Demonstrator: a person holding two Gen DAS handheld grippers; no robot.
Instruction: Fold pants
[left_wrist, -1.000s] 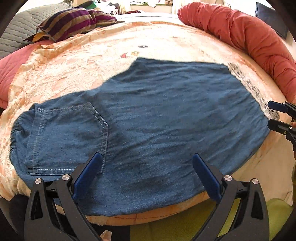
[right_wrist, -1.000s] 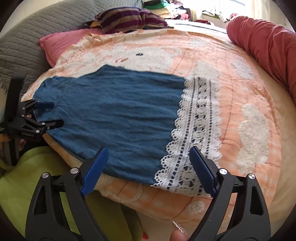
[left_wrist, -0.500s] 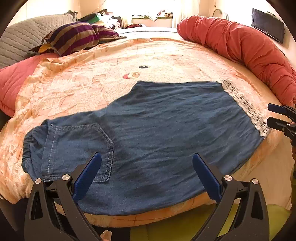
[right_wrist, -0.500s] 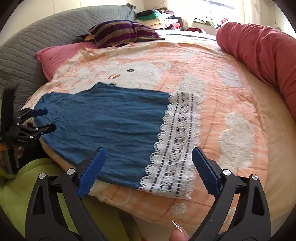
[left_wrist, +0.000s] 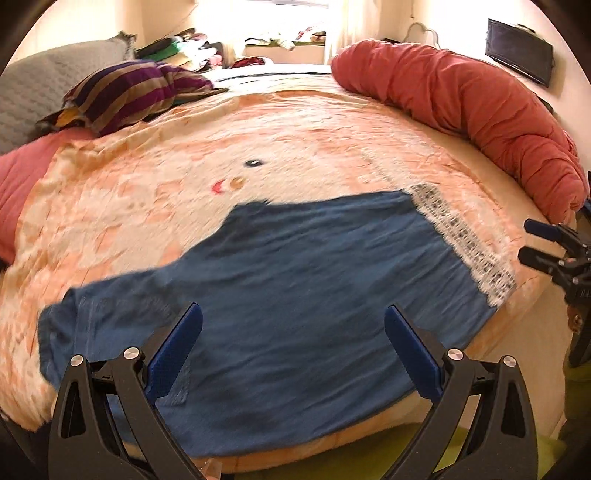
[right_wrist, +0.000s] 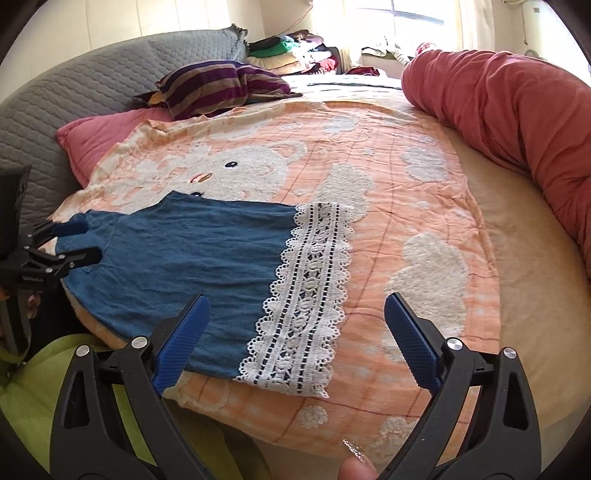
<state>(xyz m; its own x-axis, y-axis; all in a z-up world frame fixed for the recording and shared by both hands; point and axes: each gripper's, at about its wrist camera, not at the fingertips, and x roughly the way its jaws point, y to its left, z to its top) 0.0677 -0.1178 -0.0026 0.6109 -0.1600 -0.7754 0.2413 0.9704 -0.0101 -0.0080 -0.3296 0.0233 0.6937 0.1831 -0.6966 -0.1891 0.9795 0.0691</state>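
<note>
Pants (right_wrist: 192, 251) lie flat on the blanket (right_wrist: 388, 184) — left claw (left_wrist: 293, 354) and right claw (right_wrist: 295, 334) above them, both apart, empty.

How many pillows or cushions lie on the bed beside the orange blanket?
3 are visible: a striped pillow at the far left, a pink pillow just below it under the blanket's edge, and a long red bolster along the right side. Others may be hidden.

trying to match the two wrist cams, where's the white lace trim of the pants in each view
Left wrist view: lace trim at right, running diagonally along the denim's right edge.
Right wrist view: lace trim at centre, between the spread fingers.
Shared landmark: the red bolster, upper right in both.
</note>
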